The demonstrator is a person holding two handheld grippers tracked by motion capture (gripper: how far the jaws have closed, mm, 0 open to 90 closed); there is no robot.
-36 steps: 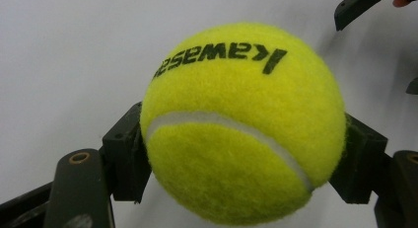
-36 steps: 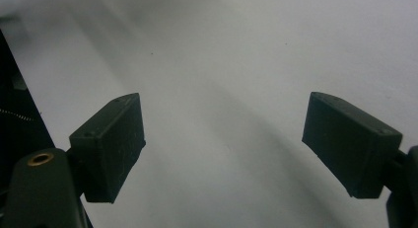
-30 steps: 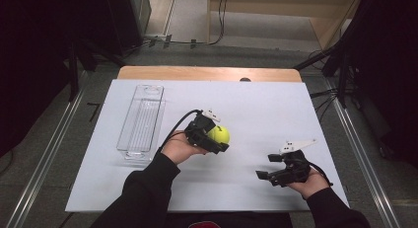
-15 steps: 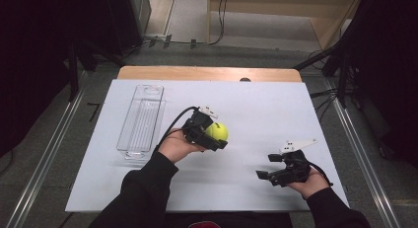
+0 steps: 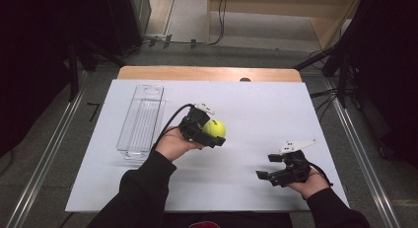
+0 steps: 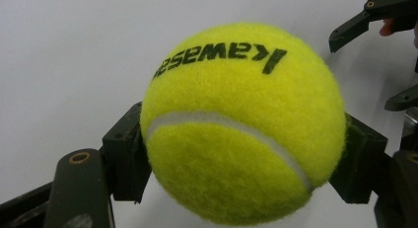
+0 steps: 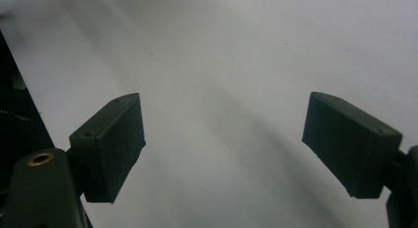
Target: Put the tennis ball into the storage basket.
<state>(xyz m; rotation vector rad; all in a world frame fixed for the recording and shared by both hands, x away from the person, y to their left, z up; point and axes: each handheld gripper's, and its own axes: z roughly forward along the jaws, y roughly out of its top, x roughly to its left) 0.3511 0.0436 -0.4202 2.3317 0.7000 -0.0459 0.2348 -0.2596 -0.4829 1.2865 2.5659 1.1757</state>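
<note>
High view shows a white sheet (image 5: 256,109) that covers almost the whole table (image 5: 207,73), so only a thin strip of light wood stays bare along the far edge. The left hand-held gripper (image 5: 213,133) is near the middle of the sheet and pinches a yellow tennis ball (image 5: 215,128) between its two jaws. In the left gripper view the ball (image 6: 241,124) is round and fuzzy, with a white curved seam and black printed letters, and the flat black pads press on it from both sides, left and right. A clear plastic tray (image 5: 142,120), long and narrow with ribbed walls, lies to the left of this gripper, well apart from it and close to the left edge of the sheet. Between the tray and the ball the sheet is bare. The right hand-held gripper (image 5: 270,166) is near the front right corner of the sheet, with its jaws spread wide and nothing between them. In the right gripper view the right hand-held gripper (image 7: 224,144) shows two blocky, matte black pads, a little scratched, with smooth white sheet in the gap. The widest bare part of the sheet lies behind both grippers, toward the far edge, and also on the far right side.
</note>
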